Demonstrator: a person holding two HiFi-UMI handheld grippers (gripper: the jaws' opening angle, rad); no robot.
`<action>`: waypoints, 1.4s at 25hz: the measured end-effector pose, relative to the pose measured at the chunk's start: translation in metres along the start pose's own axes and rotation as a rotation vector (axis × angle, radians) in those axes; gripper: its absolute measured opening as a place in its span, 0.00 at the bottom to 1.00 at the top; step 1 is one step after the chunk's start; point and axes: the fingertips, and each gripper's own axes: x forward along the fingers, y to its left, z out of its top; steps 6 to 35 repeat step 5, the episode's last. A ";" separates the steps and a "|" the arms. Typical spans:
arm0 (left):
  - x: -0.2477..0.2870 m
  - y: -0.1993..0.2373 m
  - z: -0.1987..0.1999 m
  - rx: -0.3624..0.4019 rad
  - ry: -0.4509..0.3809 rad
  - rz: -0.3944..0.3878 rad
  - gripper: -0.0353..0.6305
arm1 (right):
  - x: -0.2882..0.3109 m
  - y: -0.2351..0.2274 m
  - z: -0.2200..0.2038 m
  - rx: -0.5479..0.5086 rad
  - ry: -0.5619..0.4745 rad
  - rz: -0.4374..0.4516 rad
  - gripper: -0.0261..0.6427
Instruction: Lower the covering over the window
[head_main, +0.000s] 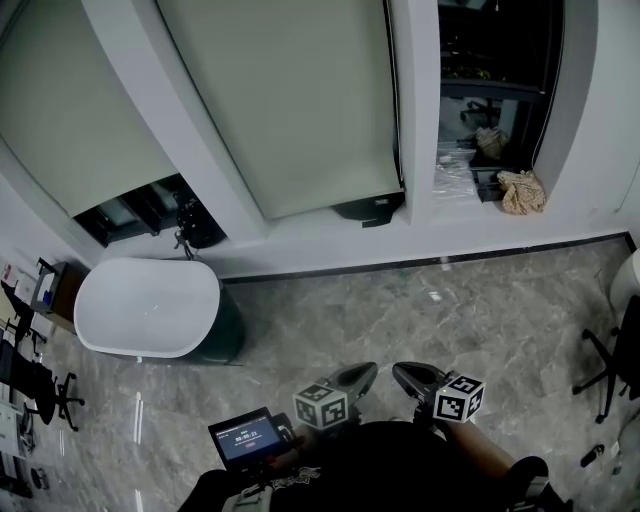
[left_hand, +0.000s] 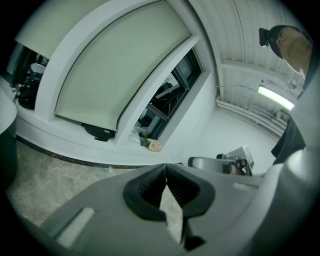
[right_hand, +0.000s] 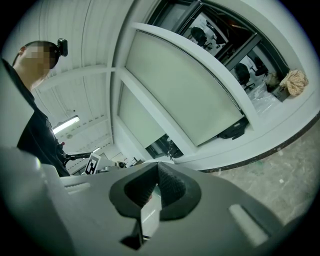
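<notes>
The main risk is reaching for the wrong covering. Of the 3 panes, the middle blind (head_main: 290, 100) hangs almost to the sill (head_main: 330, 235), the left blind (head_main: 70, 110) stops higher over a dark gap, and the right pane (head_main: 495, 70) shows no blind at all; I cannot tell which one I am meant to lower.

A thin dark line runs down the middle blind's right edge. It may be a pull cord, but it is too fine to be sure of. A cord that thin could slip out of my pads, or I could tug it at an angle and jam the roller.

The tub (head_main: 150, 305) stands just below the left blind, so leaning in there could knock my arm against it. The cloth (head_main: 522, 190) and clutter on the sill under the right pane could be swept off.

I stand well back on the floor (head_main: 420, 310), far from any blind. My left claw (head_main: 366, 372) and right claw (head_main: 401, 372) sit side by side close to my body, tips nearly meeting, aimed roughly level at the window. Both have their jaws pressed together with nothing between them, so each must spread before it can grip.
</notes>
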 end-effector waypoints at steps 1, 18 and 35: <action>0.001 -0.002 -0.001 0.003 0.001 -0.005 0.06 | -0.003 -0.001 0.000 0.002 -0.004 -0.004 0.05; 0.007 -0.008 -0.006 0.009 0.008 -0.018 0.06 | -0.012 -0.005 -0.002 0.008 -0.017 -0.016 0.05; 0.007 -0.008 -0.006 0.009 0.008 -0.018 0.06 | -0.012 -0.005 -0.002 0.008 -0.017 -0.016 0.05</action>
